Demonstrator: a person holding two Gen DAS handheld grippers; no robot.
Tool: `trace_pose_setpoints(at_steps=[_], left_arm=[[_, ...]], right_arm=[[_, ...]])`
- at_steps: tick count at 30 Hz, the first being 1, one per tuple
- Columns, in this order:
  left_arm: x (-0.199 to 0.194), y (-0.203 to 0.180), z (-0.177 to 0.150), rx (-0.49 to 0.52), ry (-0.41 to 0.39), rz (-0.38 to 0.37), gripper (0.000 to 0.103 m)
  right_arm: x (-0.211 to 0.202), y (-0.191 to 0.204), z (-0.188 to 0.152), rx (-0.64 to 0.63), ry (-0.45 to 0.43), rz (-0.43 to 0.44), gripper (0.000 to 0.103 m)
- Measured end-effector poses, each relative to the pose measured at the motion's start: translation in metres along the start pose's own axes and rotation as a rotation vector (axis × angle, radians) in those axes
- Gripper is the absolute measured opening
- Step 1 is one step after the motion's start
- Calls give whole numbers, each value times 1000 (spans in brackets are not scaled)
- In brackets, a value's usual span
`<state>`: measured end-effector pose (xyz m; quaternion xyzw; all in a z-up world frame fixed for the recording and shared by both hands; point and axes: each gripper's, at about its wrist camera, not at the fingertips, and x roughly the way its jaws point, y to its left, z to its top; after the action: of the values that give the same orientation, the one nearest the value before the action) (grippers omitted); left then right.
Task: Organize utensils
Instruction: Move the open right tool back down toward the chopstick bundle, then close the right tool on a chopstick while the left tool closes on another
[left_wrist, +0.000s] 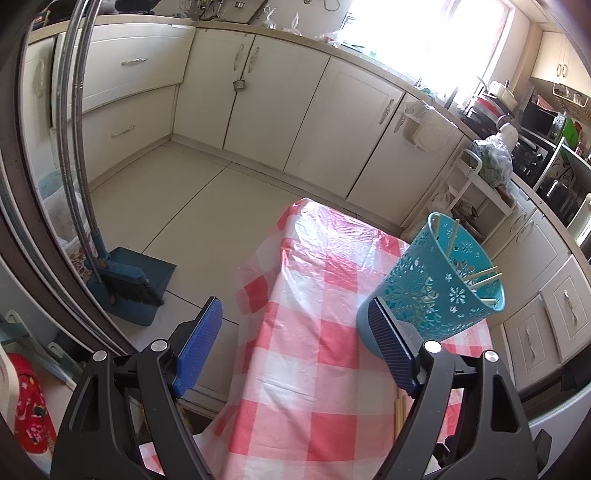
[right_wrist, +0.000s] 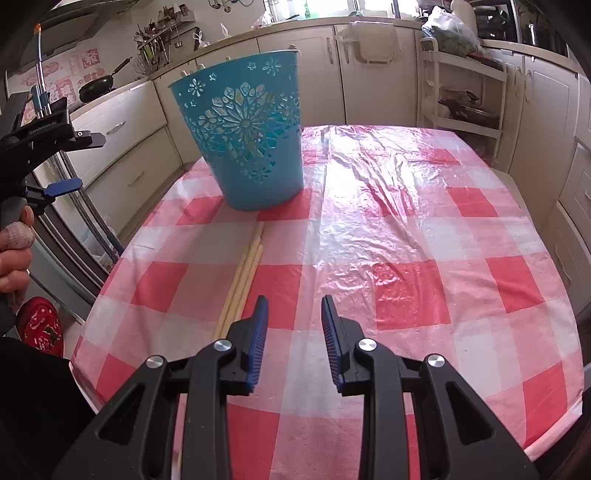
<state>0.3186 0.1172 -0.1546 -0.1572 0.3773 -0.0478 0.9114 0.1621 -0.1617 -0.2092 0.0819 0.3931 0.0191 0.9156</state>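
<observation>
A teal cut-out holder (right_wrist: 247, 136) stands on the red-checked tablecloth (right_wrist: 406, 240), with several pale chopsticks inside (left_wrist: 480, 280). More pale chopsticks (right_wrist: 243, 273) lie bundled on the cloth in front of the holder. My right gripper (right_wrist: 290, 310) is open and empty, just right of the near ends of those chopsticks. My left gripper (left_wrist: 295, 314) is open and empty, held off the table's left side; its right finger sits beside the holder (left_wrist: 436, 291). It also shows in the right wrist view (right_wrist: 55, 147) at far left.
Cream kitchen cabinets (left_wrist: 258, 96) line the walls. A blue dustpan and broom (left_wrist: 125, 284) stand on the floor left of the table. A white shelf trolley (right_wrist: 465, 96) stands behind the table. The table edge (left_wrist: 258, 295) drops off on the left.
</observation>
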Motion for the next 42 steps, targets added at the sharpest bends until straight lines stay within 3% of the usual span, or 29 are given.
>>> trace_pose_setpoints(at_steps=[12,22,33,42], left_arm=[[-10,13,-31,91,78,76,77],[-7,-20,-55,253,94,103,77],[-7,-26,-55,285,99,103,77],[0,-35,-62,324,135,89,77]], right_arm=[[12,2,-9,7,57,40,30],[33,26,13,-46,59,65,30],[35,24,12,-82,76,53,6],[32,6,14,-37,76,40,6]])
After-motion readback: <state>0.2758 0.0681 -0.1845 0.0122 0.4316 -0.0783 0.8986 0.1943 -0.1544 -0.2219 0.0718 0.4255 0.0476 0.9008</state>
